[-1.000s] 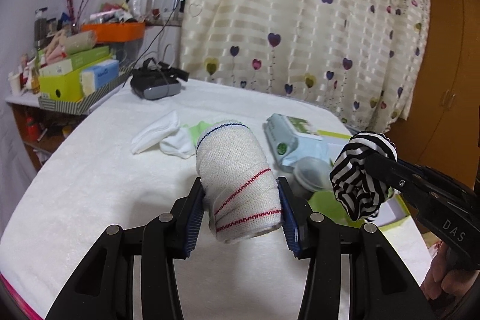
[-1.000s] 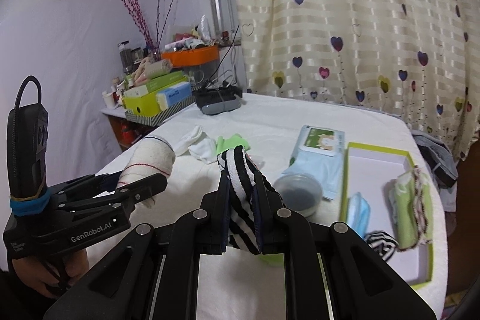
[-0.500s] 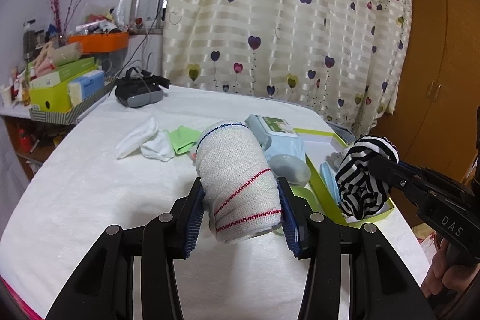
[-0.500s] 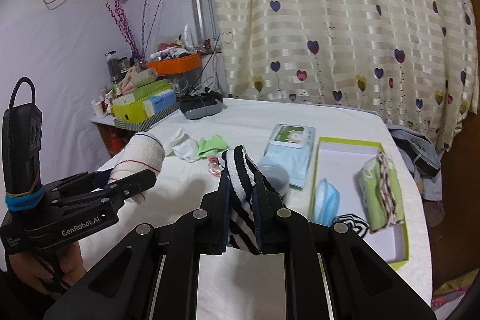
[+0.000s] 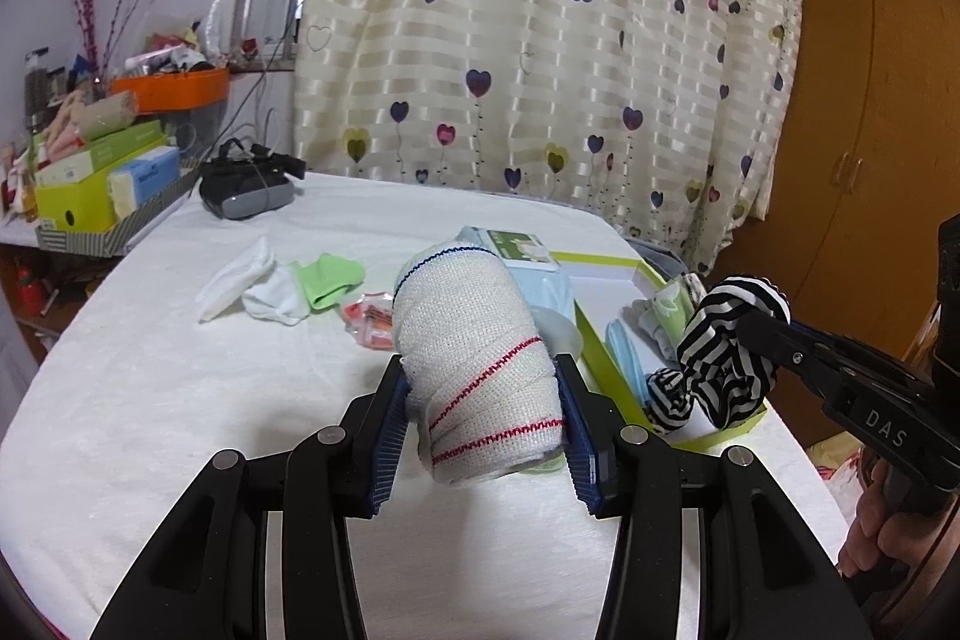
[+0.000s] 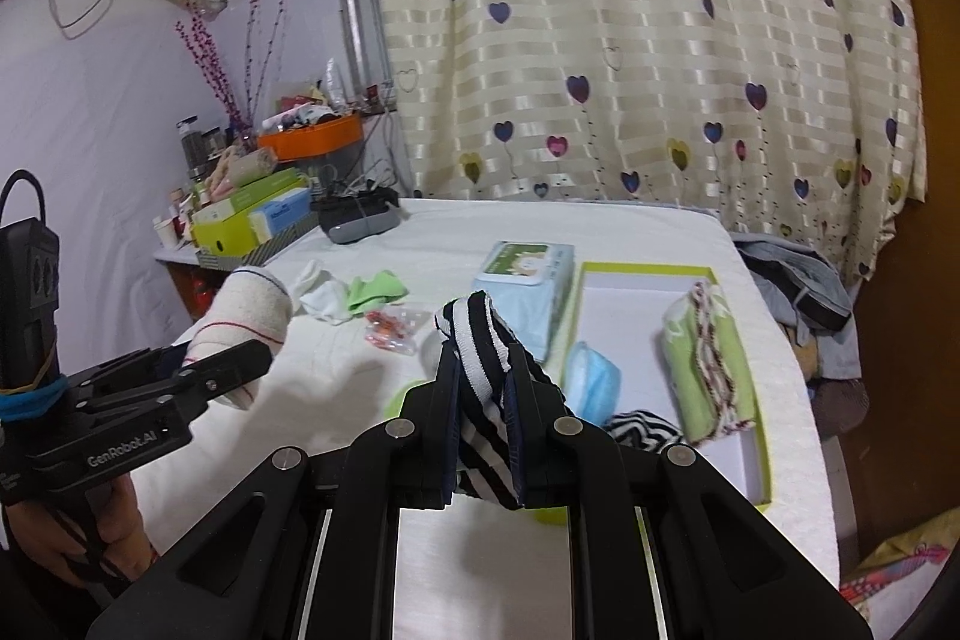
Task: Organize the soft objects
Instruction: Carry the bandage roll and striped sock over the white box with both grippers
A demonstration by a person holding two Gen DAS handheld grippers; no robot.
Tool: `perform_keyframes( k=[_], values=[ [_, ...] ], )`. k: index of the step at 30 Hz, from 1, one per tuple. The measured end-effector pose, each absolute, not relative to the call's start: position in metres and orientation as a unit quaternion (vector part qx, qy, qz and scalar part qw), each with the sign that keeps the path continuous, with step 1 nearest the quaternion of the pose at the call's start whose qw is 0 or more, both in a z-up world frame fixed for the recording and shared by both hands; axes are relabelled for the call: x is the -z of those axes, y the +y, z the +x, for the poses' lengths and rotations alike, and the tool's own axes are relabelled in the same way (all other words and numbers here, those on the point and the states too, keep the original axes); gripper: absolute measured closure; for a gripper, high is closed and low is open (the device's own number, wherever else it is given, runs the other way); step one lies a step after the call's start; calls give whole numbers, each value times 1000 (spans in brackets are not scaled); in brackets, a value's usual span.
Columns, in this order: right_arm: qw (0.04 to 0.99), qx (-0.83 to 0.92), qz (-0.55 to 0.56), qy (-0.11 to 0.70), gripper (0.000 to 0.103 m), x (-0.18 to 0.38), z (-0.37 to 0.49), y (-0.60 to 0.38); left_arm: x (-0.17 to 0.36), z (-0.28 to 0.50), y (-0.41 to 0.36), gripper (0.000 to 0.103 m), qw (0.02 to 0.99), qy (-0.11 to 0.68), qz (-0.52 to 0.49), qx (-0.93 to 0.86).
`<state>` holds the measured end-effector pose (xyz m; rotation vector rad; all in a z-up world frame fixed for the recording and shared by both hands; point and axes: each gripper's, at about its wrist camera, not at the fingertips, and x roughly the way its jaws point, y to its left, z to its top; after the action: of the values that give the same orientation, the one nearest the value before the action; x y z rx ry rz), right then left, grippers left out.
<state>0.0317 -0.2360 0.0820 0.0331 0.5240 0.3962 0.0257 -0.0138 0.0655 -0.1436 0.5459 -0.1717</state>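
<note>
We've carried both loads rightward toward the green-rimmed box (image 6: 645,274); it now shows more fully than a second ago. Left gripper (image 5: 483,421) fingers pinch the white bandage roll (image 5: 474,358) above the worktop (image 5: 180,400); right gripper (image 6: 483,400) fingers pinch the striped sock (image 6: 480,340), unchanged.
</note>
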Motion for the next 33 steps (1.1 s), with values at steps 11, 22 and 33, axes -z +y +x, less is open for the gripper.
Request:
perform_keyframes(
  k=[11, 22, 33],
  values=[
    [950, -166, 33, 264, 89, -76, 42, -269, -65, 40, -44, 58, 952, 276, -57, 119],
    [947, -140, 59, 282, 89, -62, 57, -312, -66, 61, -91, 58, 943, 289, -34, 161],
    [939, -121, 85, 309, 89, -39, 81, -344, -58, 76, -131, 58, 933, 307, -14, 188]
  ],
)
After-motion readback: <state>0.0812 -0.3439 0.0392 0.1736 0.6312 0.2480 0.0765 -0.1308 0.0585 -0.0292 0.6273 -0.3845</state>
